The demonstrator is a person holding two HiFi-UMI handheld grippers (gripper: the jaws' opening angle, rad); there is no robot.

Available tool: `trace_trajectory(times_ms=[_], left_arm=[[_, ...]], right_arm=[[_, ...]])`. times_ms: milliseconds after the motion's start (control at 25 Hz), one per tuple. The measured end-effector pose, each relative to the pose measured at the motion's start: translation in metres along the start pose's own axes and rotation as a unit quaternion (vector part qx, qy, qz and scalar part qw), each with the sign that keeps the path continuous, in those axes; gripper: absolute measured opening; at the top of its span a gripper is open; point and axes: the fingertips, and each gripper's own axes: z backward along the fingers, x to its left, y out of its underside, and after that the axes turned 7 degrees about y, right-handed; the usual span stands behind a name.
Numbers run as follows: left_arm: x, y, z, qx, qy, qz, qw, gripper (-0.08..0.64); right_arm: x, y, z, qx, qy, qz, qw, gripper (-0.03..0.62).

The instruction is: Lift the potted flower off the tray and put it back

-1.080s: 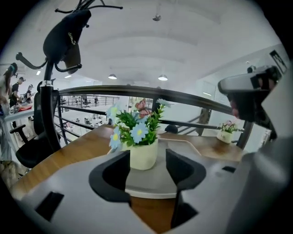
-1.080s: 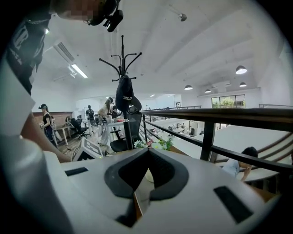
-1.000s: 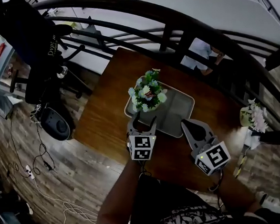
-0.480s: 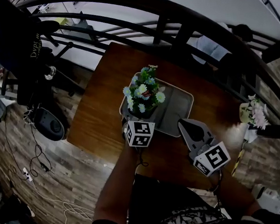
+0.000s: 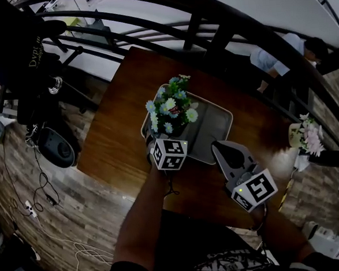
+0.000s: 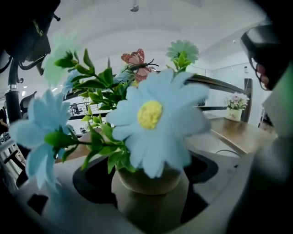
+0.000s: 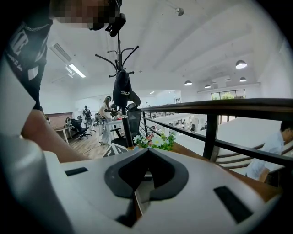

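At the left end of the tray (image 5: 218, 123) the potted flower (image 5: 170, 107) stood between the jaws of the left gripper (image 5: 164, 139), which had just been opening and were wide, not pressing it. To its right, the right gripper (image 5: 218, 147) was closed and empty.

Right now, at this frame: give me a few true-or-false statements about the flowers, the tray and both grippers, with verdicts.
1. The potted flower stands on the tray. True.
2. The left gripper has its jaws clamped on the potted flower. False: they have just been opening and stand wide apart, with gaps on both sides of it.
3. The right gripper holds the tray's rim. False: its jaws are together on nothing, beside the tray.
4. A second flower pot stands well to the right of the tray. True.
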Motion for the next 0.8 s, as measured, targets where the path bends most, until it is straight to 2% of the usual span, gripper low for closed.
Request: trace_trajectory(times_ms=[240, 480, 600, 800], left_arm=[[0.000, -0.001, 0.004, -0.005, -0.001, -0.002, 1.0000, 0.459], [-0.010, 0.000, 0.011, -0.011, -0.007, 0.003, 0.9999, 0.457], [-0.017, -0.001, 0.012, -0.014, -0.013, -0.002, 0.9998, 0.457], [-0.023, 0.002, 0.024, -0.026, -0.024, 0.009, 0.9993, 0.457]], right_arm=[[0.002, -0.006, 0.001, -0.008, -0.003, 0.004, 1.000, -0.009], [-0.030, -0.002, 0.003, -0.010, 0.023, 0.023, 0.999, -0.009], [-0.048, 0.002, 0.000, -0.003, 0.031, 0.015, 0.999, -0.009], [-0.046, -0.010, 0.009, -0.011, 0.024, 0.021, 0.999, -0.009]])
